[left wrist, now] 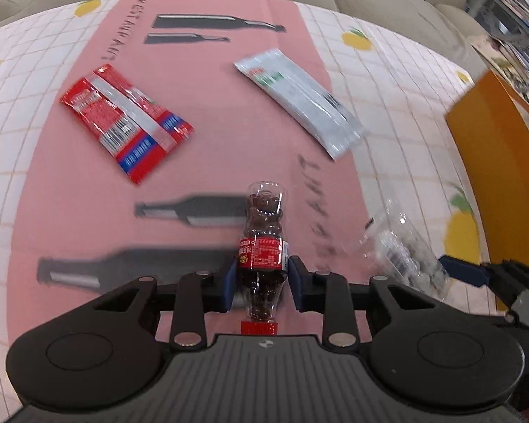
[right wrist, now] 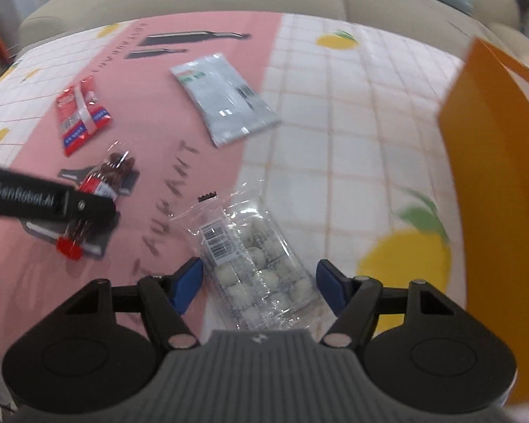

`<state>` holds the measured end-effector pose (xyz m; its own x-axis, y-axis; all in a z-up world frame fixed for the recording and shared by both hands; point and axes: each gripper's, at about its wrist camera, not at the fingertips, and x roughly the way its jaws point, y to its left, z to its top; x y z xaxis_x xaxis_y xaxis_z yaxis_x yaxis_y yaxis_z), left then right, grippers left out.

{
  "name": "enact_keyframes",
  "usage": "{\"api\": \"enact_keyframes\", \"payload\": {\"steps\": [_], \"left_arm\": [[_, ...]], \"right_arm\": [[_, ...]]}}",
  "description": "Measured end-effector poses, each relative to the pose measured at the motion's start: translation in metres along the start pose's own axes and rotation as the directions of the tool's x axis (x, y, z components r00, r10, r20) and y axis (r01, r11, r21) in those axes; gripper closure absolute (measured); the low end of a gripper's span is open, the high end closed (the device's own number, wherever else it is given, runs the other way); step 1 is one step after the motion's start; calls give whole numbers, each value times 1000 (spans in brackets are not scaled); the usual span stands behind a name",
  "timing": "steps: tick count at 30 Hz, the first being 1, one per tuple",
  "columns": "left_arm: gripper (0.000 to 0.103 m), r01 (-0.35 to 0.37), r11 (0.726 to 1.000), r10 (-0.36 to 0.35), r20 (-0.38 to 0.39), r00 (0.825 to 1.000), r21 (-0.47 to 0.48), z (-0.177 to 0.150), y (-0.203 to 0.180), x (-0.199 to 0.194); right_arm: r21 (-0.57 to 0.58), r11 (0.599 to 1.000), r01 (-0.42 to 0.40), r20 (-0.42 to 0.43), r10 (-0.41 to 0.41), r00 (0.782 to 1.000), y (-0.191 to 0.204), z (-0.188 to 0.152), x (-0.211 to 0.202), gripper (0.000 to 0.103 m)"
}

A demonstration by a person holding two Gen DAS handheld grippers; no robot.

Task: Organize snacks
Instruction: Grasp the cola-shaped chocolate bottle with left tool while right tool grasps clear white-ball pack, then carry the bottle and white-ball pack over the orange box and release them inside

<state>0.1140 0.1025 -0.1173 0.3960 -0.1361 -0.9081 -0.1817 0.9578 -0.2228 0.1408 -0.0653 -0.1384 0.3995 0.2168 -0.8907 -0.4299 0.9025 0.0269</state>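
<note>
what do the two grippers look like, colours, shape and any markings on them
Both are alike: the left gripper and right gripper have matte black linkage arms with silver rivets, two round black housings, a ribbed grey centre plate with a small logo, and blue pads on the fingers. The right wrist view shows white "GenRobot.AI" lettering on the left one's side.

orange box wall [right wrist: 493,183] blocks right, bare tablecloth [right wrist: 335,134] ahead

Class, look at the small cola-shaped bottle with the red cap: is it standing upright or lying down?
Lying down. The small cola-shaped bottle lies lengthwise on the pink mat, red cap pointing toward the camera.
</note>
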Motion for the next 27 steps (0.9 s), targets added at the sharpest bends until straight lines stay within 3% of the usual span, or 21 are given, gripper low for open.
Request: {"api": "enact_keyframes", "payload": {"steps": [2, 6, 11, 13, 19, 24, 27], "left_arm": [[69, 5, 1000, -5, -5, 1000, 18, -8, -6, -2], [69, -2, 999, 3, -12, 1000, 49, -14, -10, -5], [65, -30, 998, 30, -8, 1000, 64, -15, -15, -3], [58, -49, 995, 50, -7, 999, 89, -16, -19, -1], [58, -76, 989, 76, 4, 997, 126, -16, -27, 2], [69, -99, 985, 96, 24, 995, 143, -19, -30, 2], [69, -89, 989, 86, 28, 996, 119, -19, -27, 1]], "right_arm": [[-3, 1000, -2, -2, 2, 1000, -1, -8, -5, 32], [-96, 994, -44, 28, 47, 999, -4, -16, -13, 19], [-278, 958, -72, 63, 93, 994, -4, -14, -12, 19], [-300, 949, -96, 50, 116, 992, -6, -10, -7, 25], [-261, 953, -151, 10, 159, 987, -11, -10, 1, 33], [-243, 962, -126, 40, 139, 989, -6, -18, -3, 39], [-224, 969, -108, 53, 123, 991, -2, -23, -6, 43]]}}
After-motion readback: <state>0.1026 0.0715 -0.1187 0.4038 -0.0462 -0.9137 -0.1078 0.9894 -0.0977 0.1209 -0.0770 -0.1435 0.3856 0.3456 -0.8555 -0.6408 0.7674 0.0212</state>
